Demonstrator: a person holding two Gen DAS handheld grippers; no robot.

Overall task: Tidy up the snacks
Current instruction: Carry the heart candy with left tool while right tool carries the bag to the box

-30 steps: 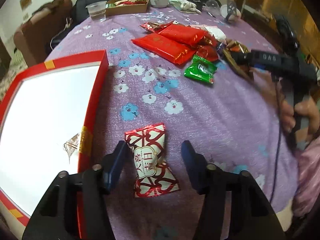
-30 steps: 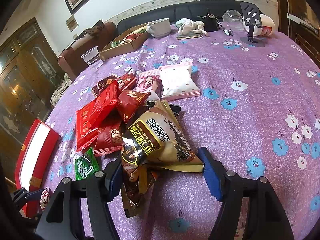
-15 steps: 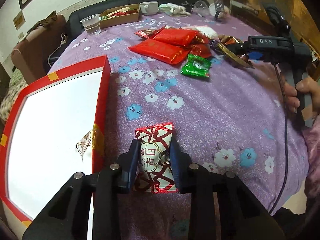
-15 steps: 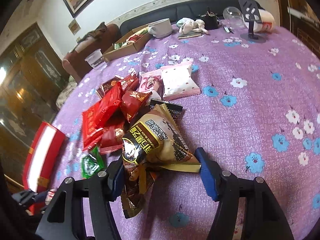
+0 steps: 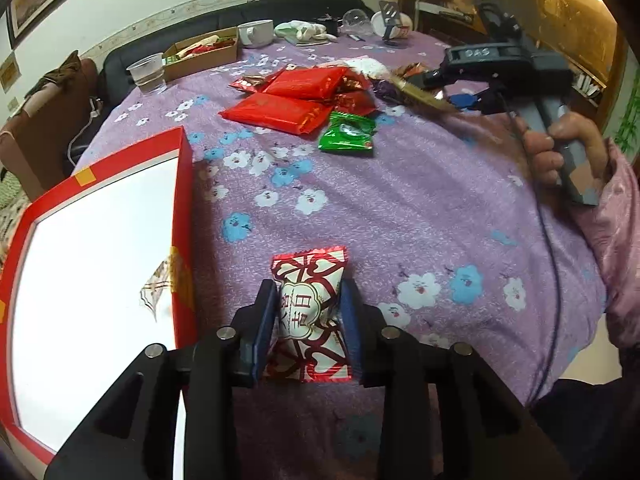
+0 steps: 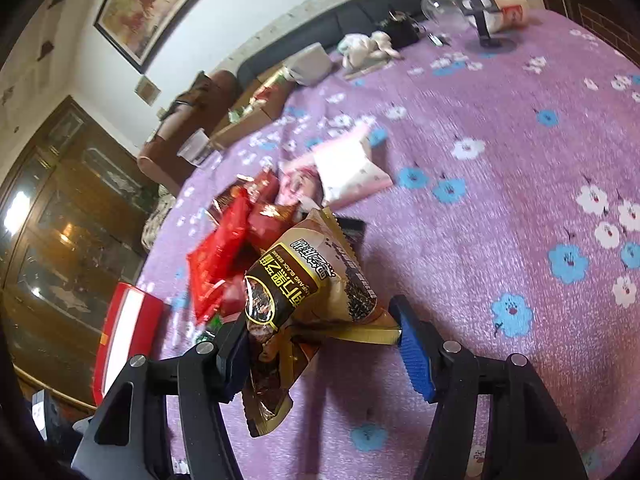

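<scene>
My left gripper [image 5: 308,320] is shut on a red-and-white heart-patterned candy packet [image 5: 310,316], held just above the purple cloth beside the red box [image 5: 182,184] with its white inside. My right gripper [image 6: 320,344] has its jaws closed onto a brown-and-gold black-sesame snack bag [image 6: 312,276] and lifts it, tilted, off the snack pile [image 6: 236,240]. In the left wrist view the right gripper [image 5: 436,92] hangs over the pile's right side with that bag. A green packet [image 5: 348,136] and red packets [image 5: 288,108] lie mid-table.
A cardboard box [image 5: 200,56], plastic cup [image 5: 148,74] and white bowl [image 5: 256,32] stand at the far edge. A pink-white pouch [image 6: 352,168] lies beyond the pile. The red box [image 6: 124,332] sits at the table's left edge. A sofa runs behind.
My left gripper closed on the candy packet and lifted it slightly. My right gripper narrowed onto the sesame bag and raised it, tilting the view.
</scene>
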